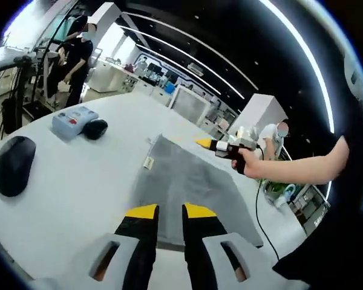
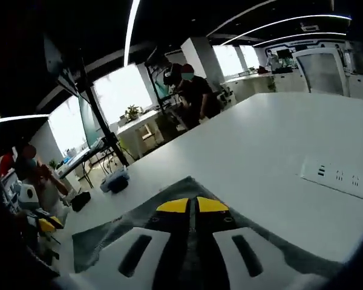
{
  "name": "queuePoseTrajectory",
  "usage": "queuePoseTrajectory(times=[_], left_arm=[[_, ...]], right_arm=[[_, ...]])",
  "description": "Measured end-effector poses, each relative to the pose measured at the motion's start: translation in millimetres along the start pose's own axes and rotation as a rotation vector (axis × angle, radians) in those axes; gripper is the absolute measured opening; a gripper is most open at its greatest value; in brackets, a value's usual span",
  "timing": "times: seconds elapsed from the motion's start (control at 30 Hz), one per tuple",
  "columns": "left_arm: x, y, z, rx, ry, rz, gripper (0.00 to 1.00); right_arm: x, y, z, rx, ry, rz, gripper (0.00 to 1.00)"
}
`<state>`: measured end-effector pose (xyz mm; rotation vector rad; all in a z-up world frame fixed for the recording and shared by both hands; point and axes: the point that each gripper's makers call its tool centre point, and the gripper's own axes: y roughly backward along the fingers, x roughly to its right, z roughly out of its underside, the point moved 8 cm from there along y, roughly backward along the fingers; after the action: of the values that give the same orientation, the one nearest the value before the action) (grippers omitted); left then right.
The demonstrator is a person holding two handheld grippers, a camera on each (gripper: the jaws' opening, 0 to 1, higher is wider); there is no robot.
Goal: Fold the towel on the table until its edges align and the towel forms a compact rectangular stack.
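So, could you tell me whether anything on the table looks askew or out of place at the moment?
Nothing stands out. The grey towel lies spread flat on the white table, not yet folded. A dark mouse and a small blue box sit off to one side, clear of the towel.

The right tool [image 2: 192,205] rises from the bottom centre, its yellow-tipped jaws nearly together over the grey towel [image 2: 109,235] spread on the white tabletop [image 2: 272,145]. A power strip [image 2: 342,177] lies at right; a person [image 2: 193,93] stands beyond, upper centre.
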<state>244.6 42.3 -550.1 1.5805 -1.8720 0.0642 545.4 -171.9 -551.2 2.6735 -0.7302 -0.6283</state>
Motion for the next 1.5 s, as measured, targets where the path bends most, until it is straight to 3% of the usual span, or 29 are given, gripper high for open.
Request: queuePoseTrajectory(times=[0.13,0.23,0.3,0.33,0.4,0.43,0.5,0.53,0.6,0.67,0.73,0.77,0.87,0.97,1.03,1.17,1.27,1.33,1.4,1.5], left_arm=[[24.6,-9.1,-7.3,-0.003,0.009,0.085,0.03],[46.1,-28.2,-6.5,-0.08,-0.038,0.166,0.01],[65.3,-43.3,-9.2,-0.115,-0.081,0.204,0.01],[73.9,-49.6,-11.1,-0.112,-0.092,0.215,0.01],[93.3,-64.3,-11.9,-0.134,-0.062,0.211,0.01],[104.8,-72.4,-9.7,-0.152,-0.069,0.215,0.01],[123.9,-80.9,-2.8,-0.221,-0.11,0.269,0.01],[136.8,-87.1,0.7,-0.24,-0.17,0.292,0.01],[158.6,-97.6,7.0,-0.22,-0.305,0.34,0.01],[172.6,-106.4,17.0,-0.237,-0.33,0.343,0.01],[190.5,-114.1,32.7,-0.313,-0.317,0.373,0.01],[196.9,-118.0,36.6,-0.301,-0.338,0.379,0.01],[212.3,-130.3,56.8,-0.328,-0.359,0.384,0.01],[225.0,-137.8,75.1,-0.387,-0.423,0.414,0.0],[226.8,-141.7,85.1,-0.452,-0.462,0.409,0.0],[226.4,-153.3,99.7,-0.494,-0.493,0.349,0.0],[225.0,-160.9,111.3,-0.515,-0.491,0.317,0.0],[220.2,-162.8,124.2,-0.597,-0.578,0.283,0.0],[220.8,-164.8,131.0,-0.621,-0.632,0.28,0.0],[225.6,-164.8,133.2,-0.605,-0.624,0.281,0.0]], right_arm=[[6.3,54.8,5.5,0.048,-0.043,0.06,0.0],[15.5,85.4,9.5,0.073,-0.064,0.08,0.0],[25.9,101.8,16.1,0.027,-0.059,0.115,0.0],[35.7,110.7,24.3,-0.049,-0.061,0.171,0.0],[50.7,122.0,33.2,-0.127,-0.045,0.255,0.0],[61.1,128.6,32.5,-0.085,-0.015,0.303,0.0],[72.8,135.7,33.9,-0.033,-0.068,0.315,0.0],[77.6,141.6,34.5,-0.013,-0.126,0.31,0.0],[83.3,147.7,33.3,0.002,-0.104,0.287,0.0],[87.5,152.4,33.2,-0.032,-0.015,0.243,0.0],[89.6,156.2,34.5,-0.056,0.055,0.224,0.0],[89.6,155.1,35.7,-0.081,0.105,0.174,0.0],[90.3,154.0,40.6,-0.132,0.216,0.113,0.0],[91.9,148.8,50.7,-0.181,0.277,0.058,0.0],[92.5,143.3,56.2,-0.198,0.354,0.018,0.0],[88.7,130.8,62.7,-0.173,0.447,-0.05,0.0],[85.8,122.6,68.8,-0.19,0.465,-0.102,0.0],[82.3,115.4,77.8,-0.237,0.474,-0.164,0.0],[82.2,110.6,87.0,-0.283,0.493,-0.176,0.0],[83.4,111.0,87.3,-0.245,0.473,-0.172,0.0]])
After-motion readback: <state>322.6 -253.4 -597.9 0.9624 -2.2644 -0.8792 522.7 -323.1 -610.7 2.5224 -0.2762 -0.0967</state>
